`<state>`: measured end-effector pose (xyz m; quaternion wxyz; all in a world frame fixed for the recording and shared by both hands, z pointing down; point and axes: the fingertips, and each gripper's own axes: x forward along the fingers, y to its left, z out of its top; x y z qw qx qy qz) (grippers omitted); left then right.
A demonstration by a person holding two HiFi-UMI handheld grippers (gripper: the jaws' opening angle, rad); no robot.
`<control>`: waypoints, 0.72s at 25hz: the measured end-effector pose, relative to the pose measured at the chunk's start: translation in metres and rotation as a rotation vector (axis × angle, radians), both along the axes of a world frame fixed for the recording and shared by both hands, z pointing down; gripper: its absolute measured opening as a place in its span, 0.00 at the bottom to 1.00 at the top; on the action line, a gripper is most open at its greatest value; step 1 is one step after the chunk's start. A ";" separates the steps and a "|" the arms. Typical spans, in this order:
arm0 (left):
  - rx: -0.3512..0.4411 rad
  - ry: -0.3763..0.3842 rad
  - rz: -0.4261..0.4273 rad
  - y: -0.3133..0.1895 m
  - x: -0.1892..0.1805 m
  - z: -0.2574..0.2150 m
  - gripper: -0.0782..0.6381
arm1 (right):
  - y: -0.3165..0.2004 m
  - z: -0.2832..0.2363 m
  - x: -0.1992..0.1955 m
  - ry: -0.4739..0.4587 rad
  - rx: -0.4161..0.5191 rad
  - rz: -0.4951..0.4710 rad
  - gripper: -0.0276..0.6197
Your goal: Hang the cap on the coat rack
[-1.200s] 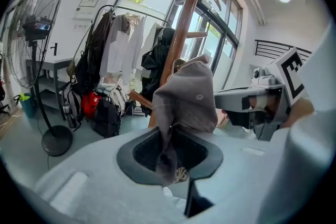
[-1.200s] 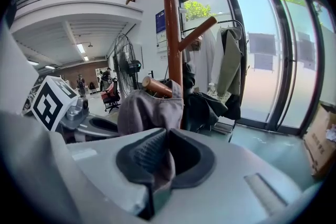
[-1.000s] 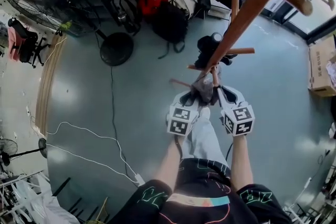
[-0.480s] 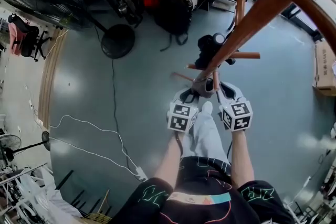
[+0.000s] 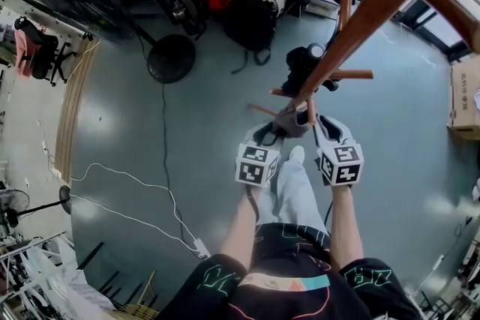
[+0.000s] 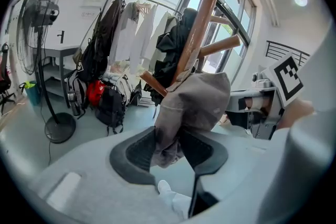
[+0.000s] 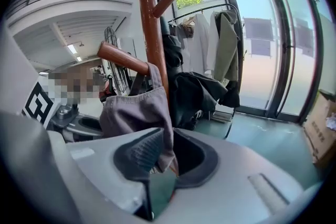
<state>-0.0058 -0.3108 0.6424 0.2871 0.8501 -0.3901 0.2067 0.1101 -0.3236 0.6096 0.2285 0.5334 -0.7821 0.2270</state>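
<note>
A grey cap (image 5: 292,121) is draped over a lower peg (image 7: 121,57) of the brown wooden coat rack (image 5: 352,19), against its pole (image 6: 197,29). My left gripper (image 5: 271,135) is at the cap's left side. Its jaws are opening, and the cap's fabric (image 6: 194,102) hangs loose between the pads of the left gripper (image 6: 170,147). My right gripper (image 5: 319,133) is at the cap's right side. In the right gripper view, the right gripper (image 7: 165,157) is shut on the lower edge of the cap (image 7: 134,110).
A black garment (image 5: 304,64) hangs on the rack behind the cap. A standing fan (image 5: 67,0) with a round base (image 5: 171,58) is at the left. Backpacks (image 5: 247,22) lie beyond, a white cable (image 5: 127,198) crosses the floor, and a cardboard box (image 5: 465,97) is at the right.
Both grippers stay at the cap under the rack's lower pegs. The head view has shifted slightly. The cap has not moved off the peg.
</note>
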 end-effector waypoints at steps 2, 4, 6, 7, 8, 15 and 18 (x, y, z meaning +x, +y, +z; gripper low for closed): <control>0.012 0.005 0.002 0.002 -0.004 -0.004 0.33 | 0.004 -0.001 0.002 -0.001 -0.002 0.015 0.15; 0.013 0.010 -0.003 0.008 -0.010 -0.006 0.34 | 0.010 -0.004 0.002 -0.006 -0.001 0.024 0.15; 0.002 0.009 -0.017 0.013 -0.019 -0.006 0.38 | 0.015 -0.008 -0.001 -0.013 0.008 0.028 0.15; 0.003 0.010 -0.027 0.013 -0.024 -0.007 0.39 | 0.016 -0.011 -0.003 -0.017 0.018 0.031 0.15; 0.013 0.016 -0.038 0.012 -0.028 -0.011 0.39 | 0.016 -0.015 -0.004 -0.021 0.031 0.034 0.15; 0.226 0.102 -0.042 -0.006 -0.030 -0.089 0.28 | 0.013 -0.067 -0.007 -0.094 0.202 0.068 0.11; 0.351 0.135 -0.026 -0.016 -0.026 -0.140 0.20 | 0.007 -0.105 -0.007 -0.104 0.304 0.078 0.05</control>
